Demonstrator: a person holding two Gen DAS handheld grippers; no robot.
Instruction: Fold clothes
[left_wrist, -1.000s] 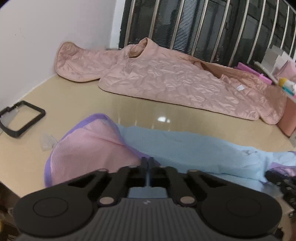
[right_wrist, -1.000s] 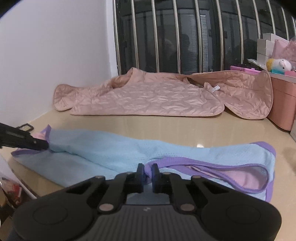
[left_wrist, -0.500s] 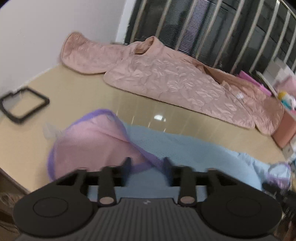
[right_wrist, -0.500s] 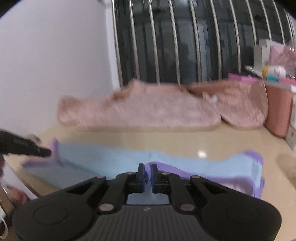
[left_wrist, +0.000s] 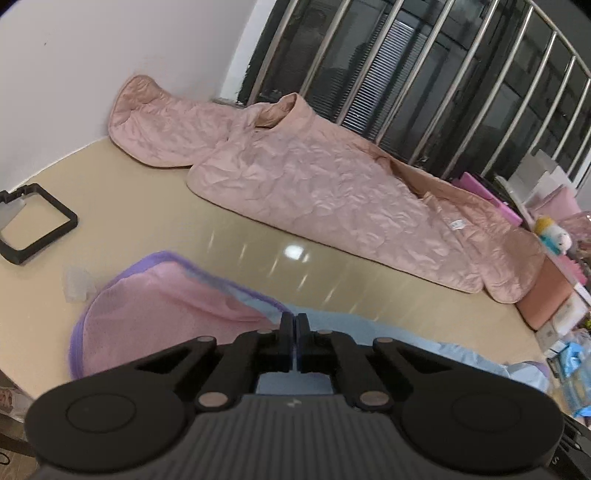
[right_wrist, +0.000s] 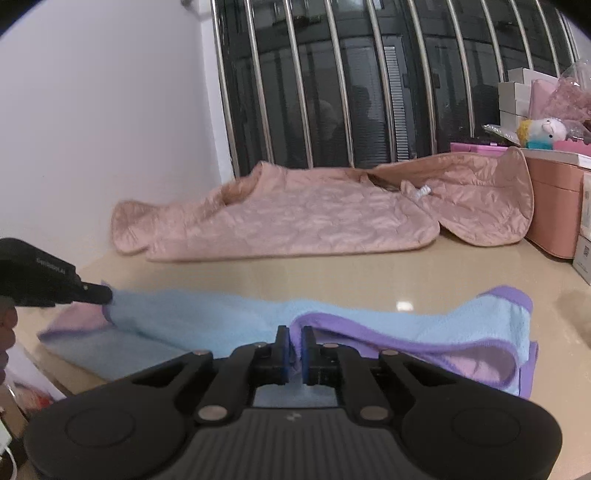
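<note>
On the glossy beige tabletop (right_wrist: 369, 273), a light blue mesh garment with purple trim and a pink lining (right_wrist: 207, 321) lies stretched along the near edge, its fabric rumpled and partly lifted; the left gripper (left_wrist: 295, 321) is clamped on the blue cloth just beside the pink-lined opening (left_wrist: 162, 314), its two black fingers pressed together with only a sliver of blue between them; in the right wrist view the same tool enters from the left as a dark wedge whose tip meets the garment's far end; the right gripper (right_wrist: 294, 341) pinches the purple-edged hem (right_wrist: 369, 332) near the garment's other end, blue pads close on a fold of cloth with a narrow gap between them (the fabric bunches up between the pads); to the right of it the purple border loops round an opening that shows the pink inside; well behind the garment, against the barred dark window (right_wrist: 369, 92), a quilted pale pink jacket (left_wrist: 325, 184) lies spread flat, one sleeve reaching toward the white wall (left_wrist: 110, 55); a black rectangular frame (left_wrist: 33, 225) rests on the table at the left; a pink box (right_wrist: 554, 214) with a small plush toy (right_wrist: 543, 131) on it stands at the right.
</note>
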